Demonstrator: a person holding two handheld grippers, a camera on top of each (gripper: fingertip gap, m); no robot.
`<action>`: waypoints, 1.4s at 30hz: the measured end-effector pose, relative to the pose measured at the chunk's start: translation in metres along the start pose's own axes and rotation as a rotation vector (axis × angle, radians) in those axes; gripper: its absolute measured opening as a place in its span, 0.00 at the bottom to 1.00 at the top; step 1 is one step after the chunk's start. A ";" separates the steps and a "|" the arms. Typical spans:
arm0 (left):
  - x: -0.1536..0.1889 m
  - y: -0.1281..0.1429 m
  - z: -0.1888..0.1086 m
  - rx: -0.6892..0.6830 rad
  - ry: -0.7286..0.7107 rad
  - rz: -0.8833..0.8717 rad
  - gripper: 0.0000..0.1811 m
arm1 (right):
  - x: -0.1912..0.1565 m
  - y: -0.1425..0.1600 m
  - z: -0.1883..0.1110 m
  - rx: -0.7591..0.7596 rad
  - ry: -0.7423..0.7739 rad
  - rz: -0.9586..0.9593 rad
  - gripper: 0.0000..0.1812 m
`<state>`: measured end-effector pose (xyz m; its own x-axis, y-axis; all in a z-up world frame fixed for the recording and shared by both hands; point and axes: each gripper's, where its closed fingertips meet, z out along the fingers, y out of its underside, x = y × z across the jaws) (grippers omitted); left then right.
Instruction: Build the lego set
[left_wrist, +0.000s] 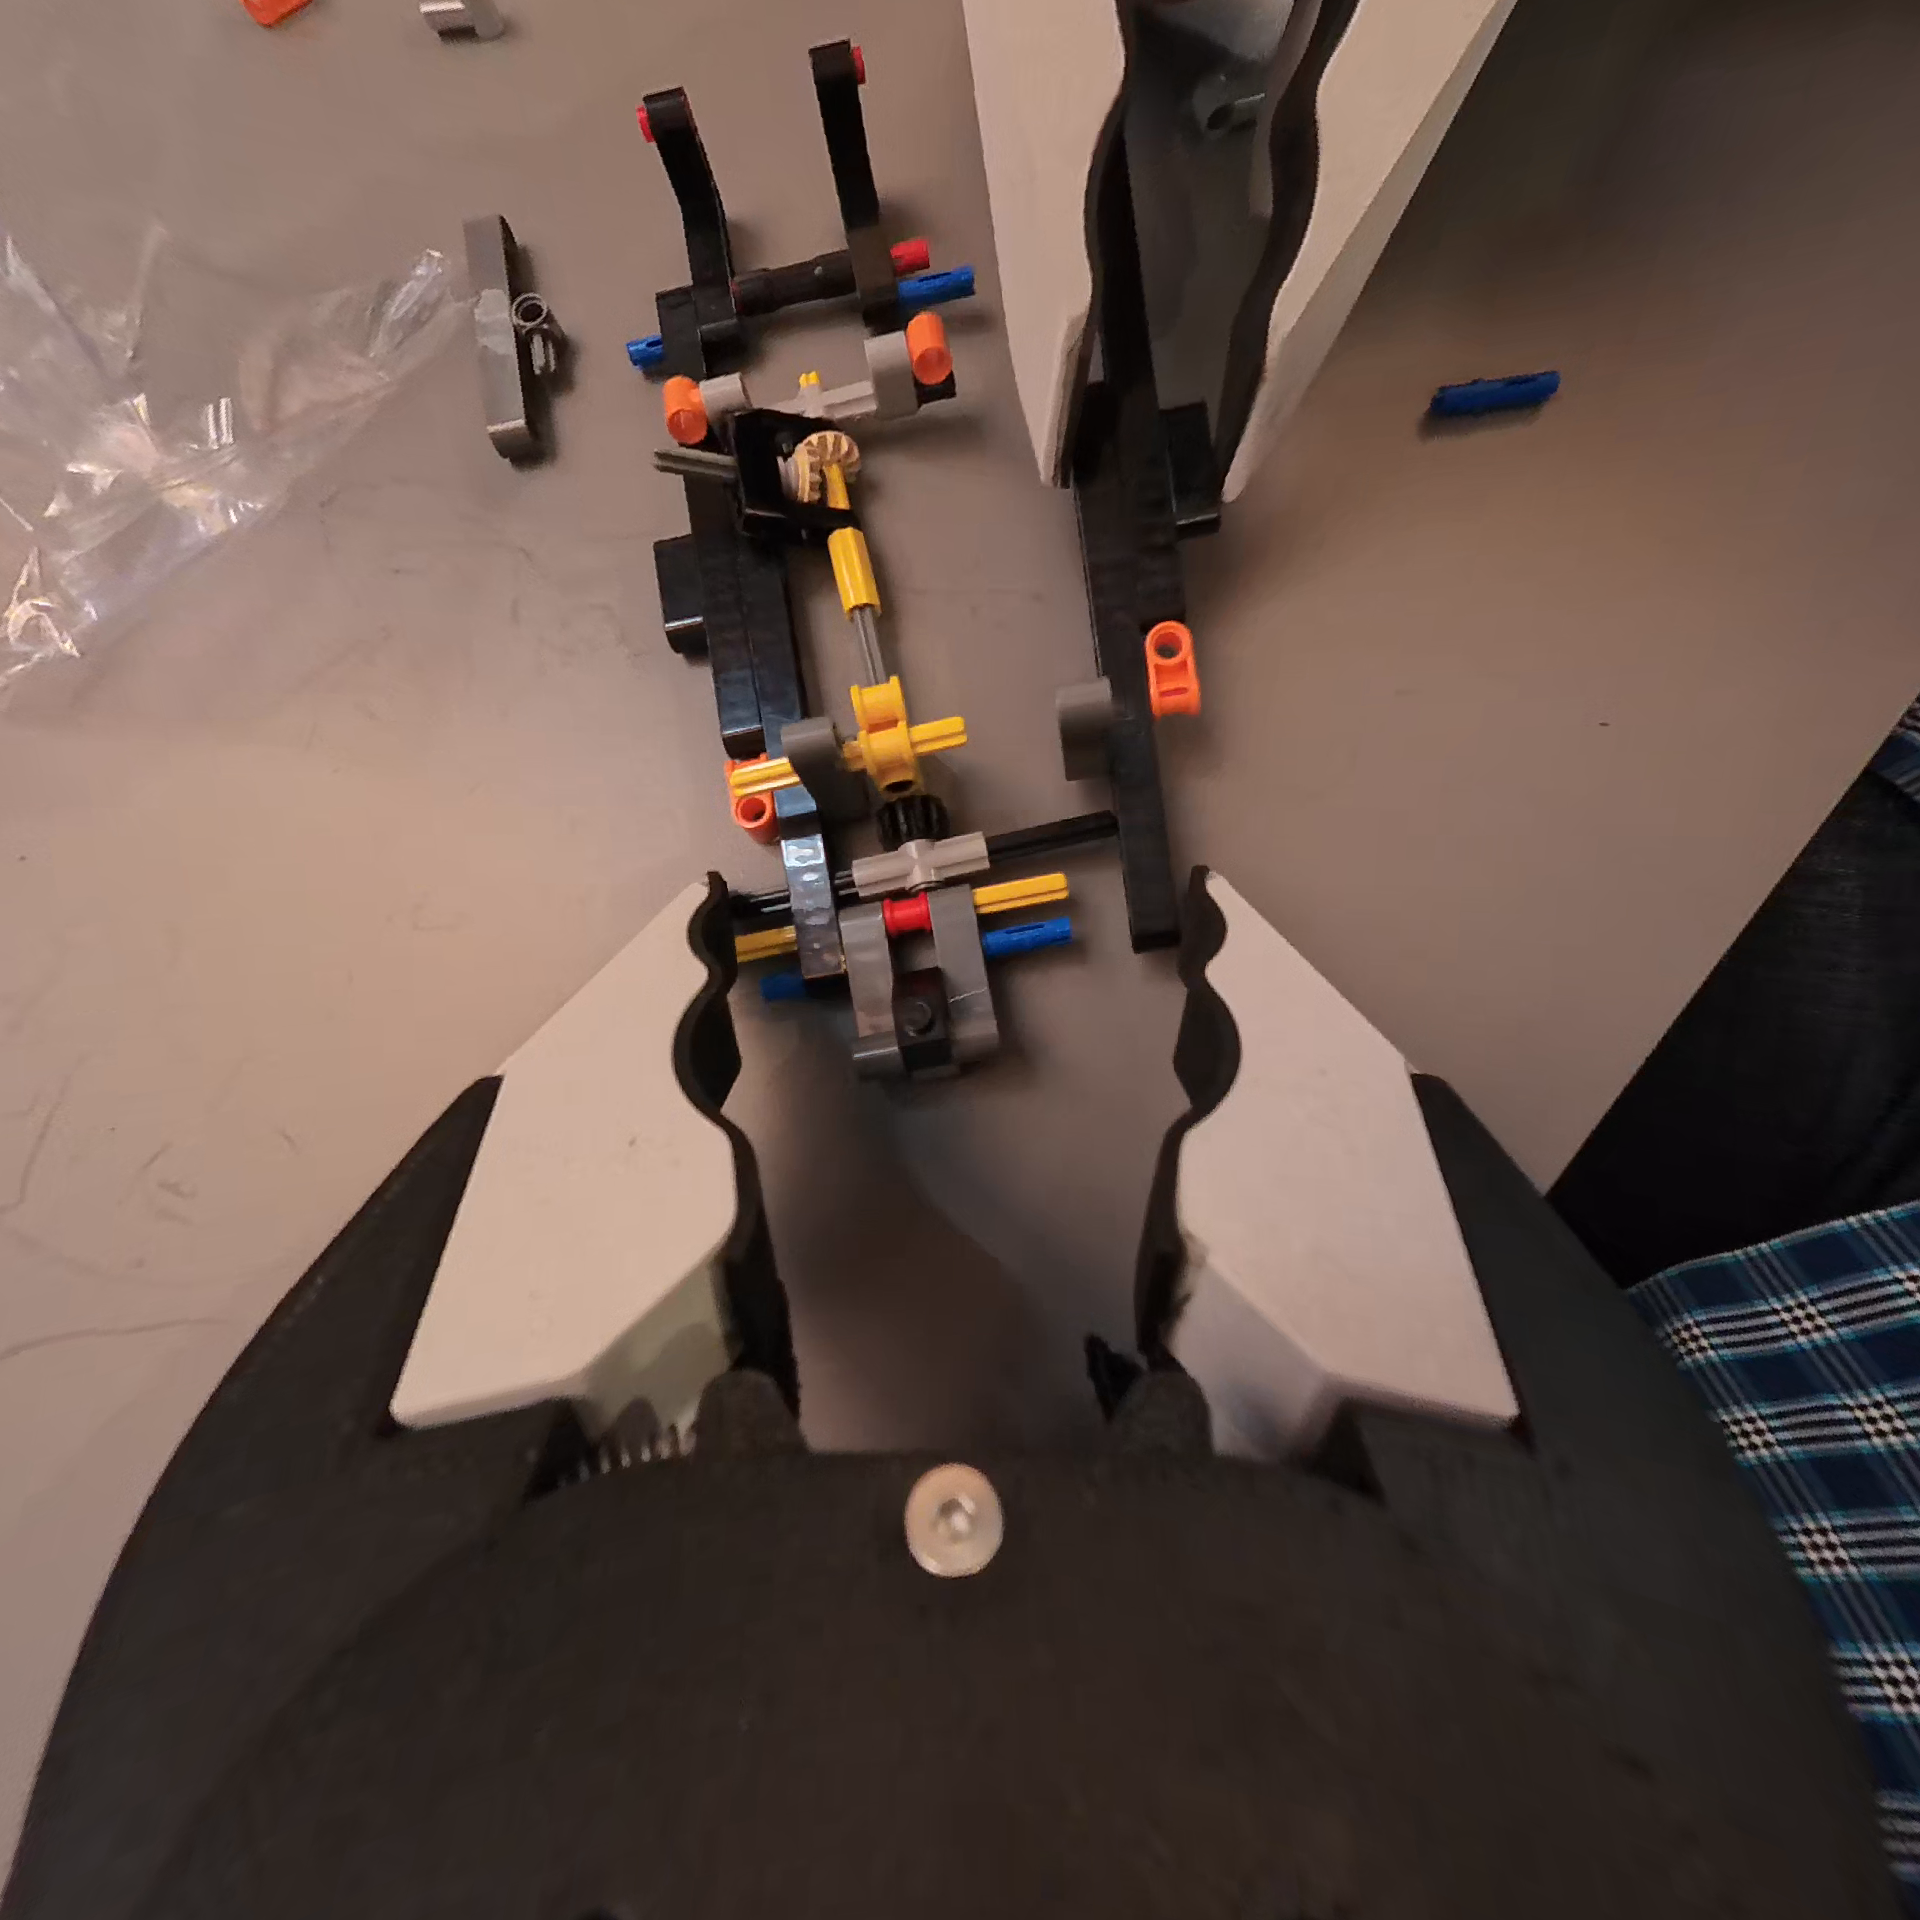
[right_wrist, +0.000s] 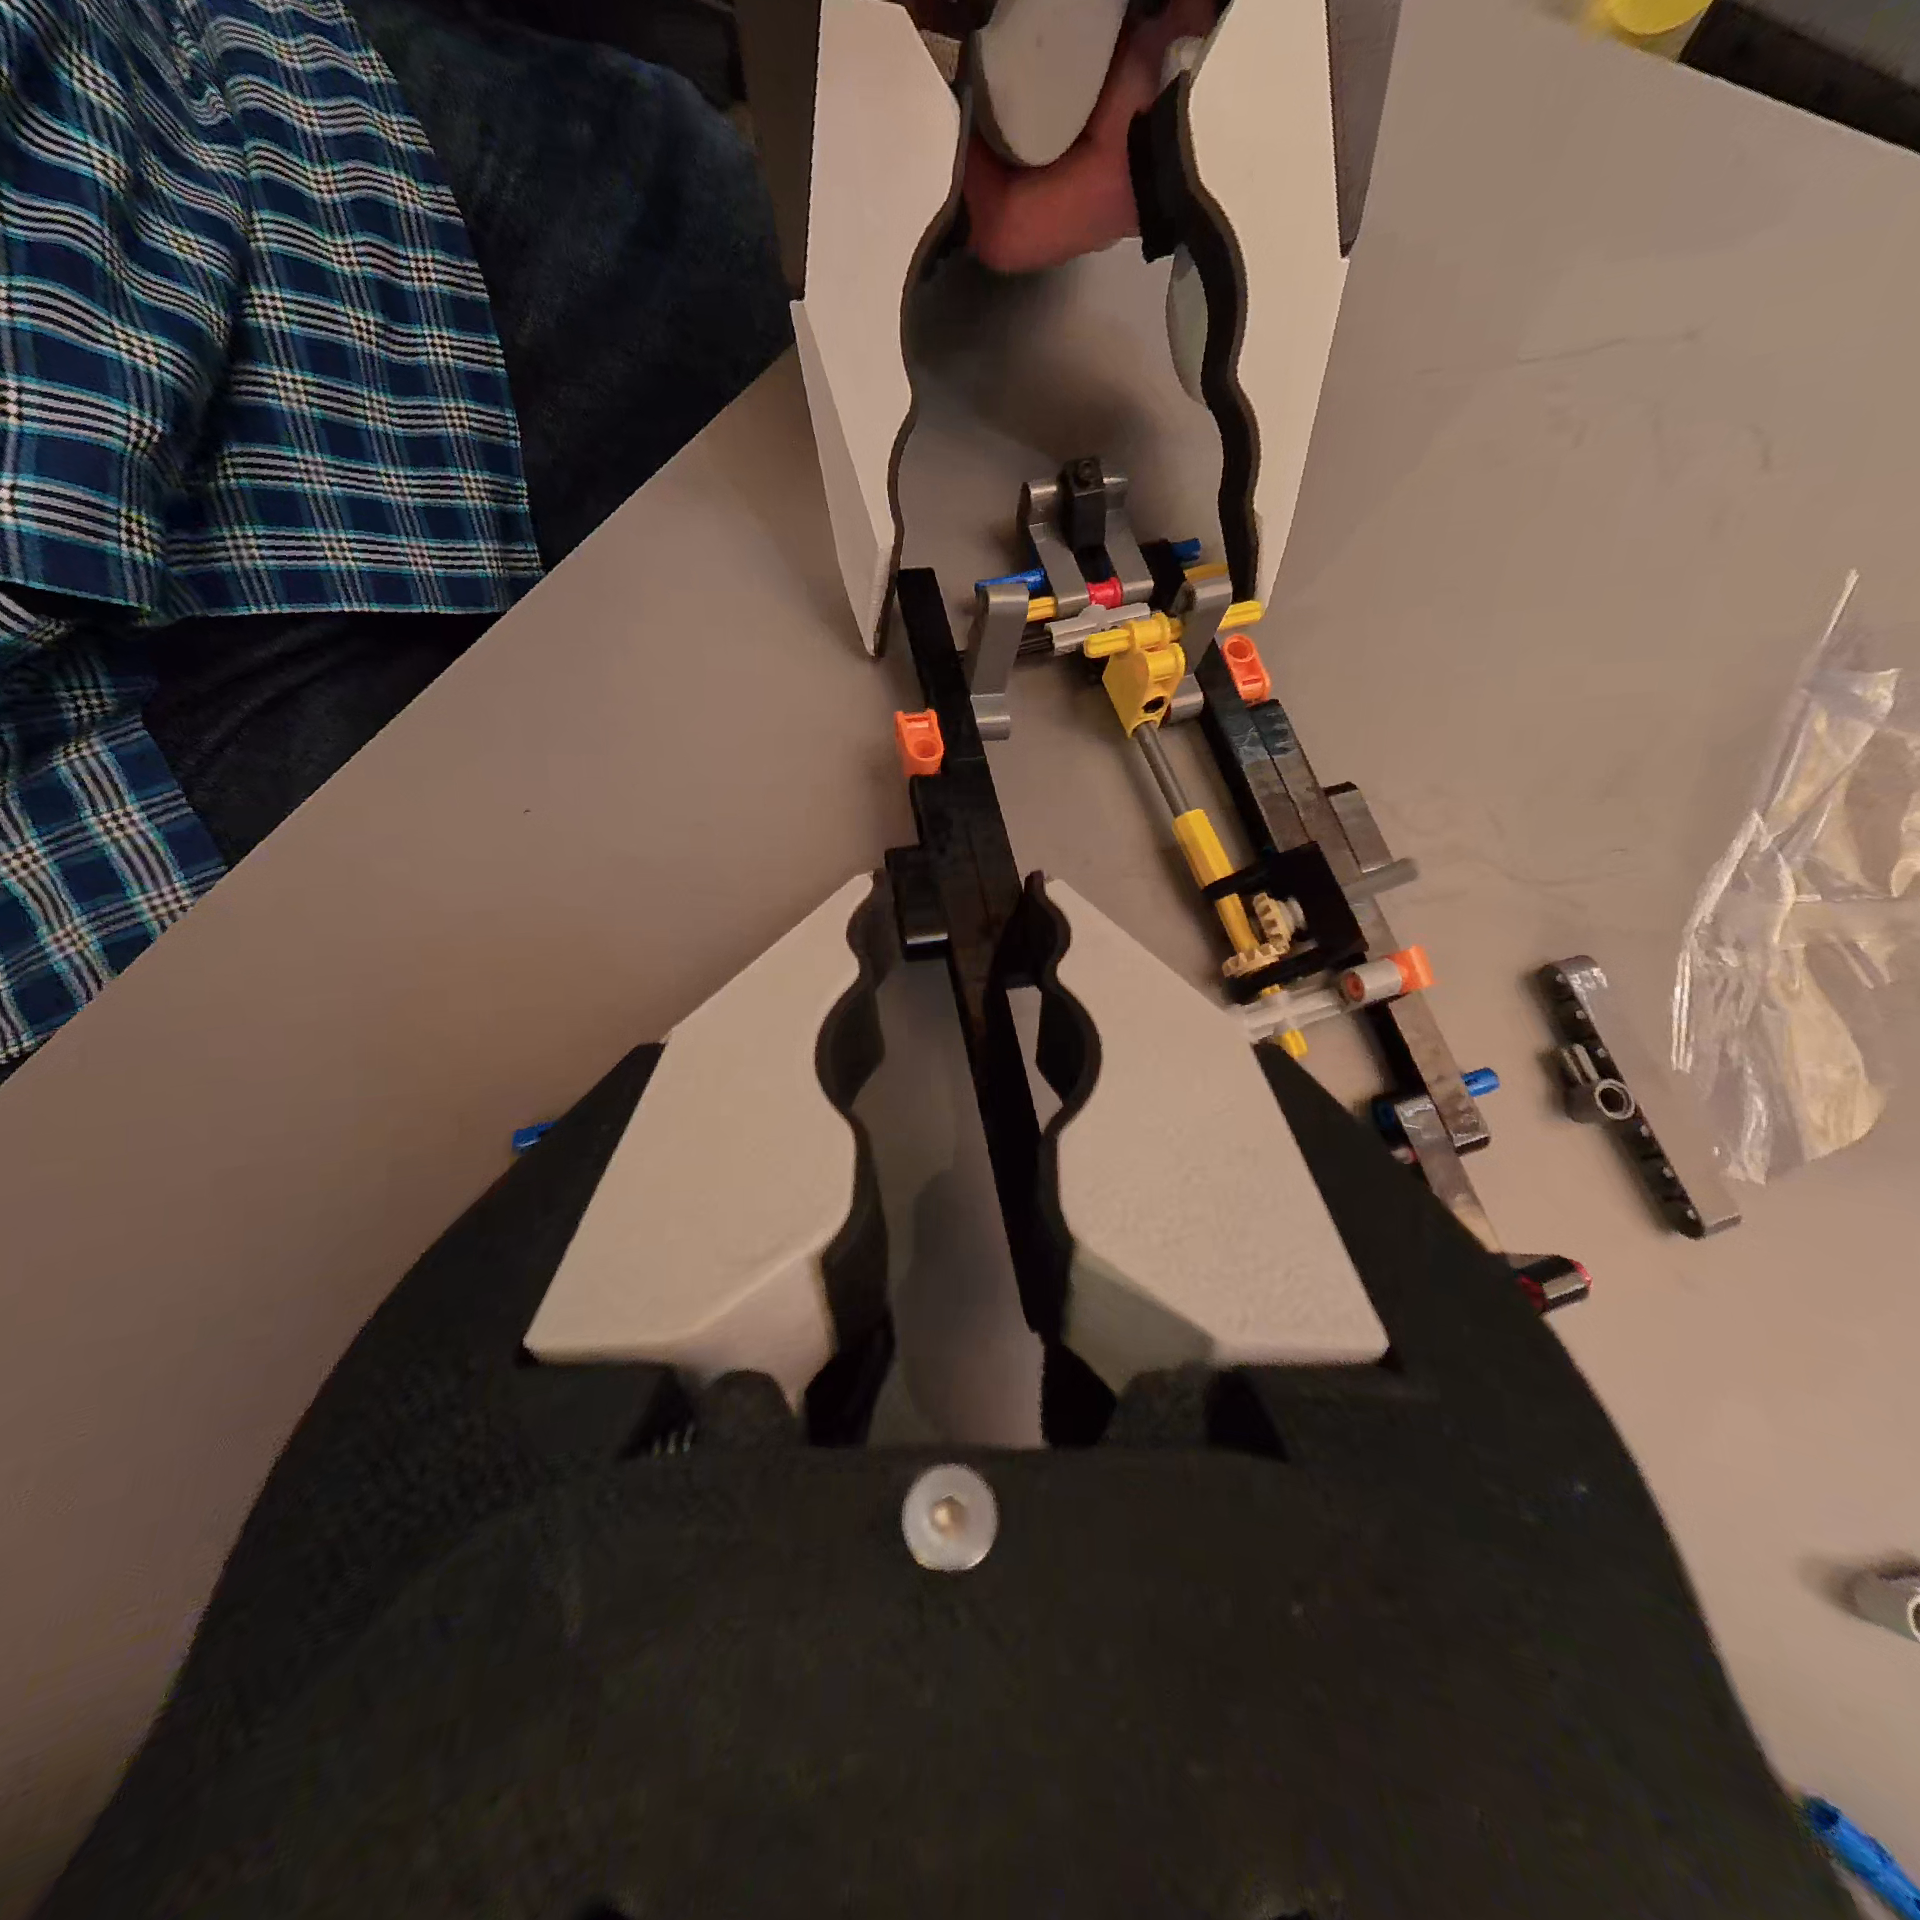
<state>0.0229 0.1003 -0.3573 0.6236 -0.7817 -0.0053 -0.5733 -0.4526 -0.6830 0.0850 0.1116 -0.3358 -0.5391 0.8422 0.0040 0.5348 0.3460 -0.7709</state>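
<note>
A long Lego chassis (left_wrist: 831, 644) of black beams with a yellow shaft, gears and orange, blue and red pins lies flat on the table; it also shows in the right wrist view (right_wrist: 1226, 790). My left gripper (left_wrist: 956, 894) is open, its fingertips on either side of the chassis's grey near end (left_wrist: 920, 987). It also shows in the right wrist view (right_wrist: 1060, 613). My right gripper (right_wrist: 956, 899) is shut on a long black beam (right_wrist: 971, 831) with an orange connector (right_wrist: 917, 740). The beam (left_wrist: 1127, 582) lies beside the chassis, joined to it by a thin black axle (left_wrist: 1049, 831).
A loose grey beam with a small connector (left_wrist: 504, 332) (right_wrist: 1631, 1101) and a clear plastic bag (left_wrist: 156, 416) (right_wrist: 1808, 904) lie beside the chassis. A loose blue pin (left_wrist: 1491, 393) lies on the other side. The table edge (right_wrist: 416, 717) and a person's plaid shirt (right_wrist: 208, 364) are close. Left tips to right tips: about 8 cm.
</note>
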 end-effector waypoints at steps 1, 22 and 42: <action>0.000 0.000 0.000 0.001 0.000 0.000 0.46 | 0.000 0.001 0.000 -0.007 0.002 -0.004 0.13; 0.002 0.000 0.000 0.000 0.011 0.010 0.49 | 0.000 -0.001 0.002 -0.007 -0.013 -0.022 0.13; 0.001 0.000 0.001 0.004 0.003 0.008 0.47 | 0.003 0.007 0.003 -0.046 -0.010 -0.010 0.13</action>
<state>0.0243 0.1000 -0.3575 0.6175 -0.7865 -0.0086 -0.5761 -0.4447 -0.6858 0.0846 0.1155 -0.3433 -0.5510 0.8345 0.0045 0.5585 0.3728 -0.7410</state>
